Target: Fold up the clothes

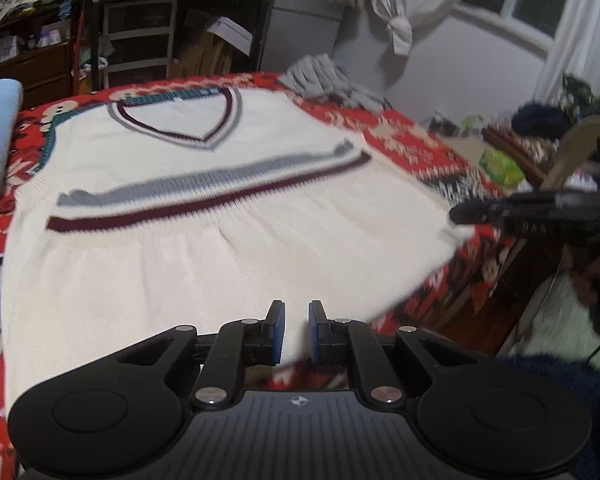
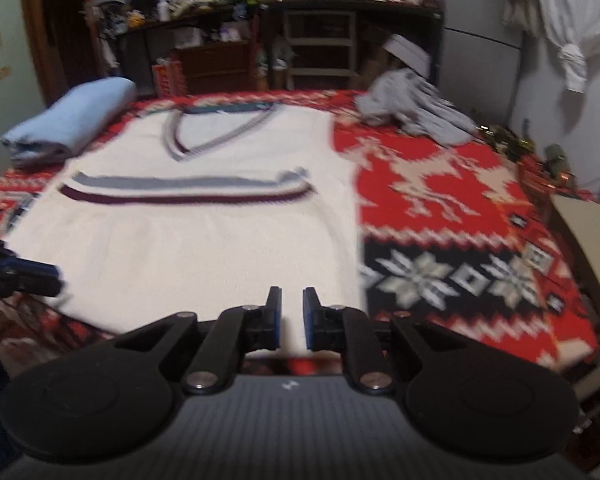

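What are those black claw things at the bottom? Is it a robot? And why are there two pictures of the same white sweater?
No robot here. A person holds a two-finger grabber in each hand, and each grabber carries a small camera looking forward along its fingers. That gives two pictures: one from the left gripper, one from the right gripper.

On the bed lies a red patterned blanket. Spread flat on it is a white V-neck sweater vest with grey and maroon stripes. A folded light blue garment and a crumpled grey garment lie farther back.

Both grippers sit at the vest's near edge, fingers slightly apart with white knit showing between them. The pictures are too blurry to tell whether they grip it.
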A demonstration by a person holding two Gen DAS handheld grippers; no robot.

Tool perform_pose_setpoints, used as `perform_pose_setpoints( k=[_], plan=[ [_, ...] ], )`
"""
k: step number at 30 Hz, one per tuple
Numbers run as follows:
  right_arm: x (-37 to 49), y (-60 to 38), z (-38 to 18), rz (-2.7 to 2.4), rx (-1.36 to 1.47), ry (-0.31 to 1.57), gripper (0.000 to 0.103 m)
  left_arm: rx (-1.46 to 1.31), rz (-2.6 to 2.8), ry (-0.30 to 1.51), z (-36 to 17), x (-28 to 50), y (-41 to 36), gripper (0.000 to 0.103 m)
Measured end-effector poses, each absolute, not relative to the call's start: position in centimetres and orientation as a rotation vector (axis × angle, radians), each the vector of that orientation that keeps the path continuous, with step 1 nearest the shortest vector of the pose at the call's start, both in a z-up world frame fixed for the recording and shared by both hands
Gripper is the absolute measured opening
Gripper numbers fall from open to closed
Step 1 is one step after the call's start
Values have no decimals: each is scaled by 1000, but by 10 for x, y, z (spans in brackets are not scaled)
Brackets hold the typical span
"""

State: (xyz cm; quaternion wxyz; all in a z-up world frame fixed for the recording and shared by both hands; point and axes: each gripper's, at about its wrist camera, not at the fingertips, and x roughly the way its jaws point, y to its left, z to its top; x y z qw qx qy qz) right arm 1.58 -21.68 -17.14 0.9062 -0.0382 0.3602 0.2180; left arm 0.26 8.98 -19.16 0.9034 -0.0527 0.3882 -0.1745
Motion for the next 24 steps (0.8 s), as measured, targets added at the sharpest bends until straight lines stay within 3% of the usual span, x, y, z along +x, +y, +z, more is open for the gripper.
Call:
perform_pose_setpoints(
  k=[7,12,24],
  plan=[
    [45,-115,-163,641,-104,748,10,-246,-307,855,-194,51,109,11],
    [51,-94,-179,635,-145,790,5,-293,-276,880,-203,70,104,6],
    [27,-98,-191,654,-181,877,5,-210,-296,903,-204,44,95,7]
  ],
)
